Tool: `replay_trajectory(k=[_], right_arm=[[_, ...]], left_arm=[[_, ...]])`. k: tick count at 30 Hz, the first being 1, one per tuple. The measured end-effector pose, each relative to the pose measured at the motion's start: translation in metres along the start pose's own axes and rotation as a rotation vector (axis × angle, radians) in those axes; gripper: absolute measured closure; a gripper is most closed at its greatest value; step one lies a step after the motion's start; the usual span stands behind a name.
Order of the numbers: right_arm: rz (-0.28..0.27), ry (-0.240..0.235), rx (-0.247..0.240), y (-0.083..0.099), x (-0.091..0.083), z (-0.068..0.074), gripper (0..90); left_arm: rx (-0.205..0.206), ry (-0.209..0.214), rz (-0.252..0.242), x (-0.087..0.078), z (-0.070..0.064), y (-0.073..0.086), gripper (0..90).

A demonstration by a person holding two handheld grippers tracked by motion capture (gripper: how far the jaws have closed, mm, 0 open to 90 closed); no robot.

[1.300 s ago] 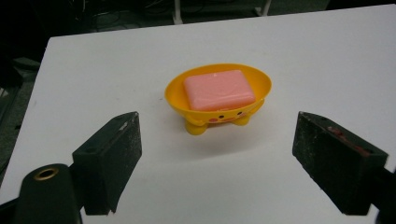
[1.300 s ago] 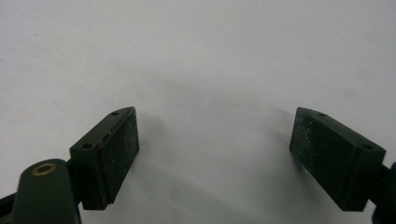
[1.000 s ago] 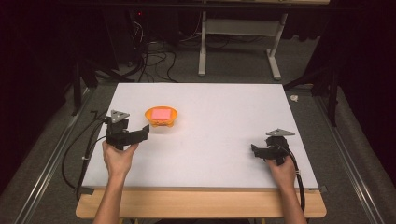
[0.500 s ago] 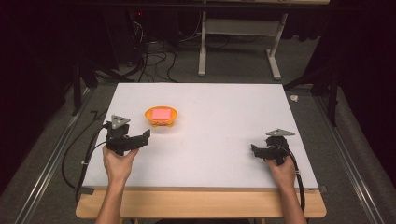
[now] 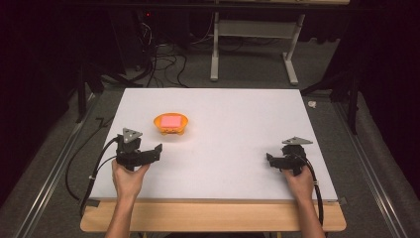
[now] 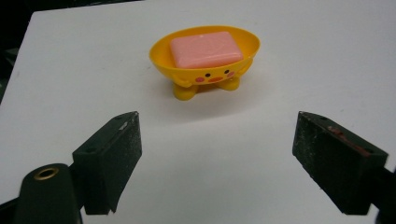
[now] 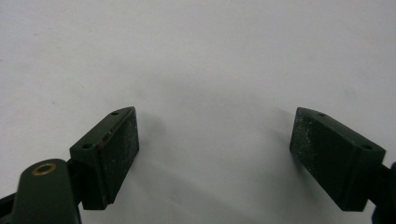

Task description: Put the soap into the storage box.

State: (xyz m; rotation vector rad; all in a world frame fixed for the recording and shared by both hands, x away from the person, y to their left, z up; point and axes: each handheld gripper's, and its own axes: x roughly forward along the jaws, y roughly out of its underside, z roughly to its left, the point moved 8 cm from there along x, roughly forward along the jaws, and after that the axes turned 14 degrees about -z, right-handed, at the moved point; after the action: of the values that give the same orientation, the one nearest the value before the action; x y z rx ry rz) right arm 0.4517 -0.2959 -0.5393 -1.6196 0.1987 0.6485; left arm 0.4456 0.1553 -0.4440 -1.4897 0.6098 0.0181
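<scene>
A yellow duck-faced soap dish [image 5: 171,124] stands on the white tabletop [image 5: 237,129], left of centre, with a pink soap bar [image 5: 171,120] lying in it. My left gripper [image 5: 143,150] is held just short of the dish on the near side, open and empty. In the left gripper view the dish [image 6: 205,70] and soap [image 6: 205,49] sit ahead, beyond the wide-apart jaws of the left gripper [image 6: 219,128]. My right gripper [image 5: 277,158] rests low at the near right, open. In the right gripper view its jaws [image 7: 215,119] frame bare white surface.
A wooden table edge [image 5: 213,218] runs along the front under the white board. Cables [image 5: 94,163] trail off the left side. Metal desk legs [image 5: 252,44] and more wiring stand on the floor beyond the far edge.
My left gripper has drawn back slightly toward the person, away from the dish. The right gripper and the dish have stayed put.
</scene>
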Motion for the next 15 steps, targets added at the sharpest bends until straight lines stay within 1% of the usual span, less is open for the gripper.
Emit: replay_trajectory(k=[5, 12, 15], right_arm=[[-0.001, 0.0, 0.0, 0.0, 0.0, 0.0, 16.2], [0.0, 0.0, 0.0, 0.0, 0.0, 0.0, 16.2], [0.0, 0.0, 0.0, 0.0, 0.0, 0.0, 16.2]], left_arm=[[0.015, 0.009, 0.008, 0.002, -0.004, 0.004, 16.4], [0.025, 0.019, 0.024, 0.006, -0.009, 0.009, 16.5], [0.01, 0.025, 0.028, 0.008, -0.009, 0.014, 16.6]])
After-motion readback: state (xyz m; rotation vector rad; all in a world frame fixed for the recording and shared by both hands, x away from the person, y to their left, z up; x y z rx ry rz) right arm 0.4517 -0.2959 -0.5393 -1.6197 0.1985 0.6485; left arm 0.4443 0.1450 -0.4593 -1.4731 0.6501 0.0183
